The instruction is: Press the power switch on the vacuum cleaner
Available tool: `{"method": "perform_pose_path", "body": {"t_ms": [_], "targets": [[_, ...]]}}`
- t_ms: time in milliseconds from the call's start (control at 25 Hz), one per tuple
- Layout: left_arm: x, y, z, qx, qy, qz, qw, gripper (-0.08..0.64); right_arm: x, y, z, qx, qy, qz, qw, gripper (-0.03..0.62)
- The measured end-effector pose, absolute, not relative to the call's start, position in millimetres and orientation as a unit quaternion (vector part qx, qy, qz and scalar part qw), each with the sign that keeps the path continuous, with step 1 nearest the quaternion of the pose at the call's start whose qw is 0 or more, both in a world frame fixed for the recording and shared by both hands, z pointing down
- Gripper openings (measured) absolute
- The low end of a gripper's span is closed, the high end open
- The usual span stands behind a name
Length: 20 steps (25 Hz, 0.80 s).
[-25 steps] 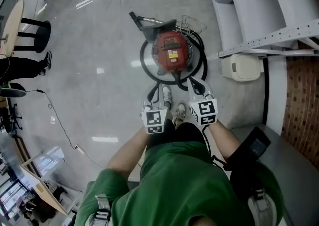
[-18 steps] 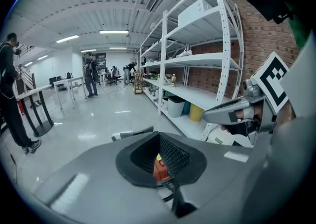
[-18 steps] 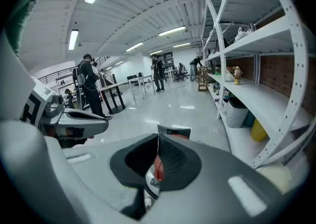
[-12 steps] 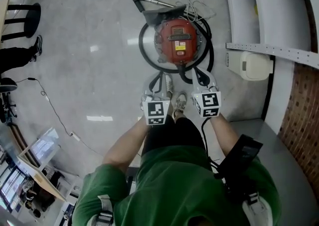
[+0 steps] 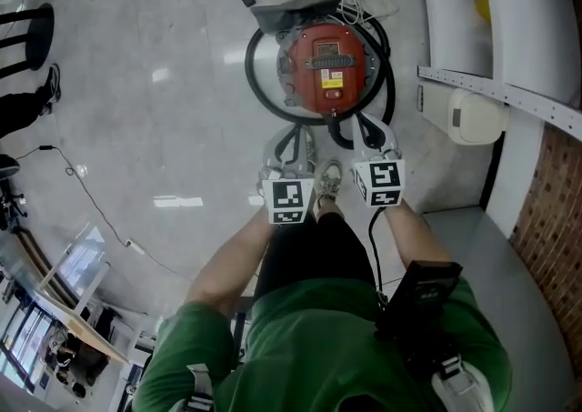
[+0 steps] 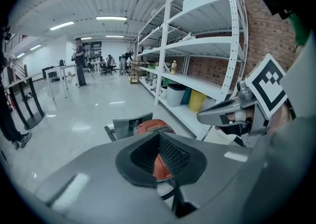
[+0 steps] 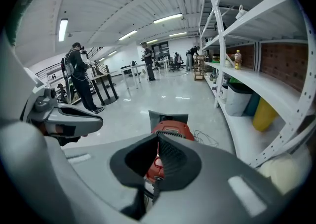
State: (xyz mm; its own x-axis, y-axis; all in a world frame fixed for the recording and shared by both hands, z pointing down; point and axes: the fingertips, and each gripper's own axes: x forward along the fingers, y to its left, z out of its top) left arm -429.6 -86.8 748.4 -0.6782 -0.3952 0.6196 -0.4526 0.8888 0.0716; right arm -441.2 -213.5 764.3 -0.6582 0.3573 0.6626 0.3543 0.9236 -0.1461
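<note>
The red vacuum cleaner (image 5: 323, 69) stands on the floor ahead of me, with its black hose (image 5: 256, 83) coiled around it and the grey floor nozzle (image 5: 289, 12) beyond. Its top carries a dark panel and a yellow label; I cannot make out the switch itself. My left gripper (image 5: 289, 148) is shut and empty, held a short way in front of the vacuum's near-left side. My right gripper (image 5: 366, 133) is also shut and empty, its tip just short of the hose at the near right. The vacuum (image 6: 148, 128) shows over the left gripper (image 6: 159, 136), and the same vacuum (image 7: 170, 129) over the right gripper (image 7: 158, 139).
White metal shelving (image 5: 509, 46) runs along the right, with a white box (image 5: 475, 115) at its foot and bins (image 7: 264, 114) under the shelves. My shoes (image 5: 329, 185) are between the grippers. A thin cable (image 5: 91, 201) crosses the floor at left. People stand far off (image 7: 81, 79).
The head view has shifted, and the vacuum now sits higher in the frame. Both grippers have come slightly nearer to it and stay shut.
</note>
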Motion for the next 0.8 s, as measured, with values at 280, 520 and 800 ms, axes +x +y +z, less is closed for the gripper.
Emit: {"method": "perform_pose_path", "body": {"t_ms": [280, 520, 800], "targets": [[-437, -80, 794, 0.235, -0.907, 0.041, 0.348, 0.009, -446, -210, 817, -0.191, -0.901, -0.009, 0.39, 0.006], [-444, -81, 828, 0.24, -0.901, 0.039, 0.36, 0.012, -454, -211, 855, -0.182, -0.895, -0.014, 0.407, 0.008], [-448, -81, 856, 0.242, -0.895, 0.038, 0.372, 0.012, -454, -213, 895, -0.179, -0.885, -0.017, 0.429, 0.011]]}}
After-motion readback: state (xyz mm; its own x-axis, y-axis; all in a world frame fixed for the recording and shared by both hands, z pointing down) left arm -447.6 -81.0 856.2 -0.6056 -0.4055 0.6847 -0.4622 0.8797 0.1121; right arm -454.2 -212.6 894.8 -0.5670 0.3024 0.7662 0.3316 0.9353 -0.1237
